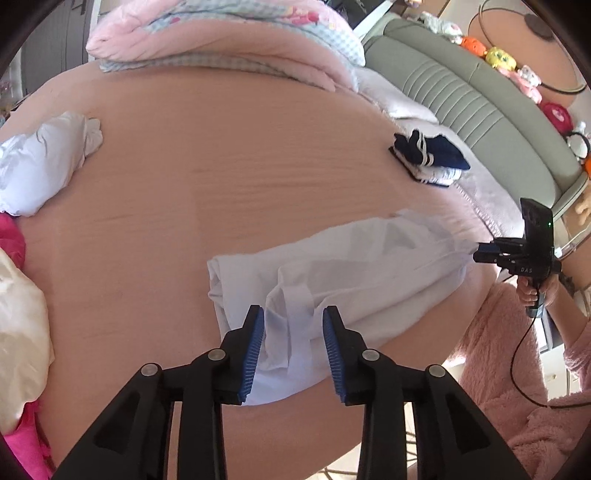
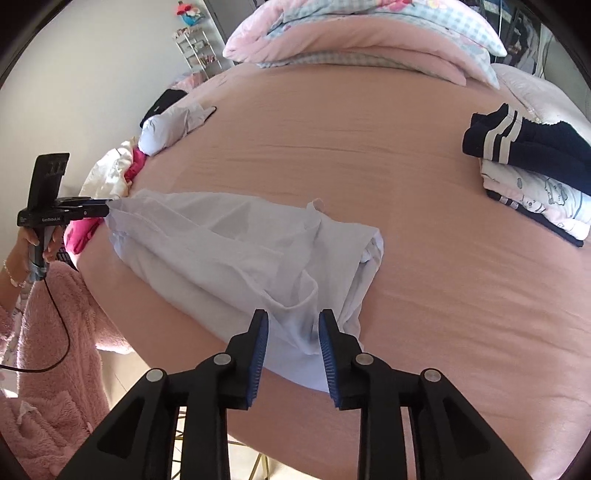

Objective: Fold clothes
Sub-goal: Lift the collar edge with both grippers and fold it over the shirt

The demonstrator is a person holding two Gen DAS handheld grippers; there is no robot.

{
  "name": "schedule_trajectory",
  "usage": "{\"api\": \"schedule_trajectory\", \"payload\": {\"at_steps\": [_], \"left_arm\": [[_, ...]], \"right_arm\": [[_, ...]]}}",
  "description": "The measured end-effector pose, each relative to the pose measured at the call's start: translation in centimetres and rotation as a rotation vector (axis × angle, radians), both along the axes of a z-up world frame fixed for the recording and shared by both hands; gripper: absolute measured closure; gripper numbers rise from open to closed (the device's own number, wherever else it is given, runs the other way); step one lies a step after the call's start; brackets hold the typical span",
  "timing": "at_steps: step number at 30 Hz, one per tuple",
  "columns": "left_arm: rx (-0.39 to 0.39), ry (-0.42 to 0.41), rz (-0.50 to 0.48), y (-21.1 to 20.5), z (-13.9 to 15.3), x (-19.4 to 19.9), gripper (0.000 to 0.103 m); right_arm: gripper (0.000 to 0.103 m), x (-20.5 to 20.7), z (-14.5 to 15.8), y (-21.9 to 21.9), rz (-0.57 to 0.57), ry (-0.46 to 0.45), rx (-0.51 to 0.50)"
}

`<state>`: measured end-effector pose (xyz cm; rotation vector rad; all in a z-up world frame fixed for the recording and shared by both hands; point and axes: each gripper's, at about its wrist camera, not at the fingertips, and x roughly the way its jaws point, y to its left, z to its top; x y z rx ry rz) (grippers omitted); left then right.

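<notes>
garment, white [image 1: 332,273], thin cloth, lying crumpled across the lower middle of the frame on a pink bedsheet [image 1: 229,155], near the bed's front edge. left gripper [image 1: 293,330] at bottom centre of the left wrist view: blue pads parted to a moderate gap, a fold of the white cloth lying between them; whether the pads press it cannot be told. right gripper [image 2: 293,334] at bottom centre of the right wrist view: same moderate gap, cloth between the pads, grip likewise unclear. in the left view the right gripper appears at the right edge, its tips at the garment's far end. folded stack [image 2: 535,173], navy with white stripes over pale printed pieces, at the right of the right view. loose white piece [image 1: 44,162] at the left of the left view. pink quilt [image 1: 221,33] along the top.
</notes>
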<state>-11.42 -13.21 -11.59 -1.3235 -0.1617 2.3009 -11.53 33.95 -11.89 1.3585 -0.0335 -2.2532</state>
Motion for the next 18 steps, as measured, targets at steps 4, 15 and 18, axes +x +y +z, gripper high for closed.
{"api": "schedule_trajectory", "payload": {"at_steps": [4, 15, 18], "left_arm": [[0.045, 0.024, 0.04, 1.2, 0.4, -1.3, 0.072], [-0.185, -0.2, 0.008, 4.3, -4.6, -3.4, 0.072], [-0.272, -0.202, -0.081, 3.9, -4.5, -1.1, 0.072]], "right_arm": [[0.074, -0.8, 2.6, 1.6, -0.156, 0.063, -0.136], [0.073, -6.0, -5.3, -8.2, -0.066, -0.125, 0.081], [0.073, -4.6, -5.4, -8.9, 0.013, -0.103, 0.148]]}}
